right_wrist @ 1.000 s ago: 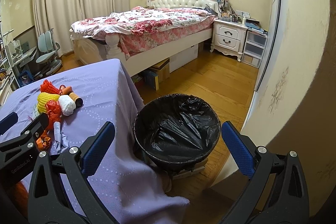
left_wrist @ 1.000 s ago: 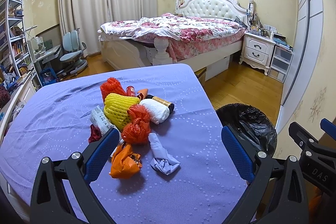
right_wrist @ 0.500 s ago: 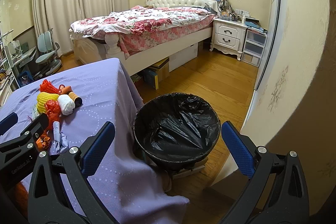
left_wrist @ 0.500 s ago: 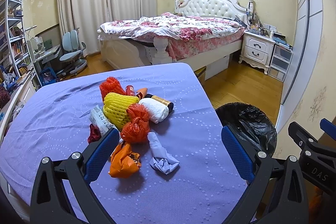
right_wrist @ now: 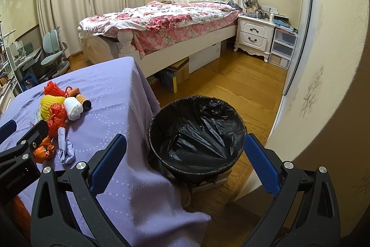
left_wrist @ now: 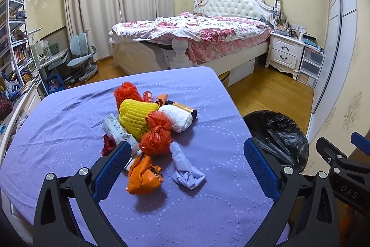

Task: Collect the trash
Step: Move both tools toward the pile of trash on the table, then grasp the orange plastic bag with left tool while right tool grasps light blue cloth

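While both sit spread wide and empty — left gripper (left_wrist: pixel 187 163) nearest orange bag (left_wrist: pixel 144 176), just ahead; right gripper (right_wrist: pixel 185 157) over bin (right_wrist: pixel 196 133).

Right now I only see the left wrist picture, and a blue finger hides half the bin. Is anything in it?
Observer: The right wrist view shows the whole bin. I see only its black bag inside, no trash.
Operator: Is the other hand-held gripper carrying something?
Observer: No. The right hand-held gripper is open, with nothing between its fingers.
Operator: Does the bin stand clear of the table?
Observer: Barely. The purple tablecloth hangs down right beside its rim.
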